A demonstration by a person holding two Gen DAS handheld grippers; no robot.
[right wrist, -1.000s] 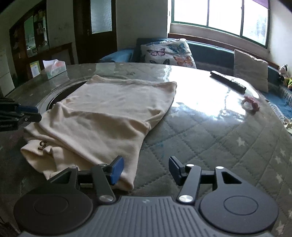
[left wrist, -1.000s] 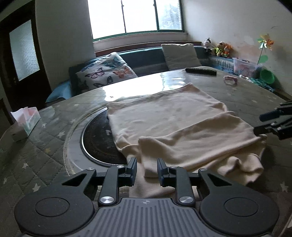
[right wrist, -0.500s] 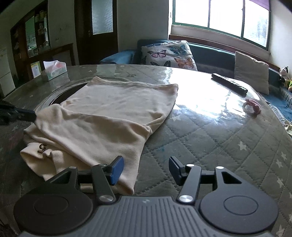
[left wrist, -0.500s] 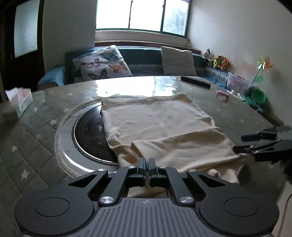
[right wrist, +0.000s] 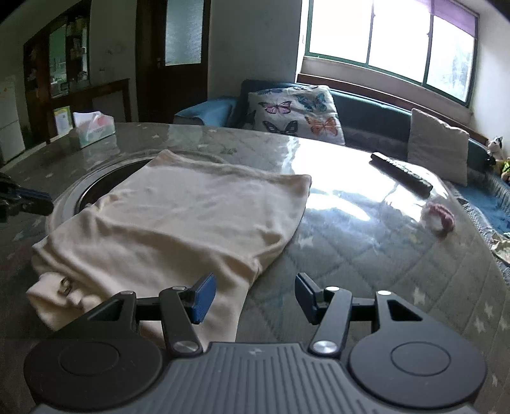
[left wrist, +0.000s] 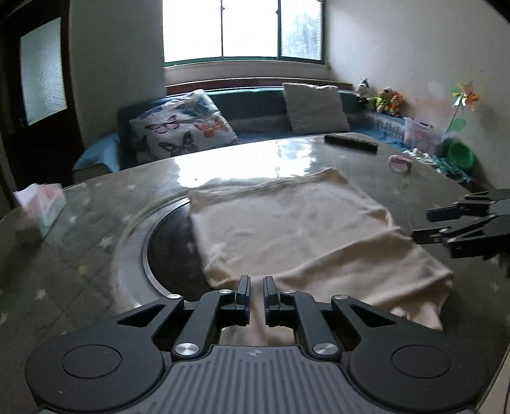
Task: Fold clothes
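Daylight pours through a wide green-framed window [left wrist: 242,30] set in pale walls. Beneath it runs a dark teal bench sofa [left wrist: 255,111] carrying a butterfly-print cushion [left wrist: 181,127] and a plain grey cushion [left wrist: 314,106]. A dark wooden door [right wrist: 173,54] with a frosted pane stands to the side, next to a dark cabinet [right wrist: 73,67]. Soft toys [left wrist: 385,98] line the sofa's far corner, and glare shines on the round worktop [left wrist: 239,159].
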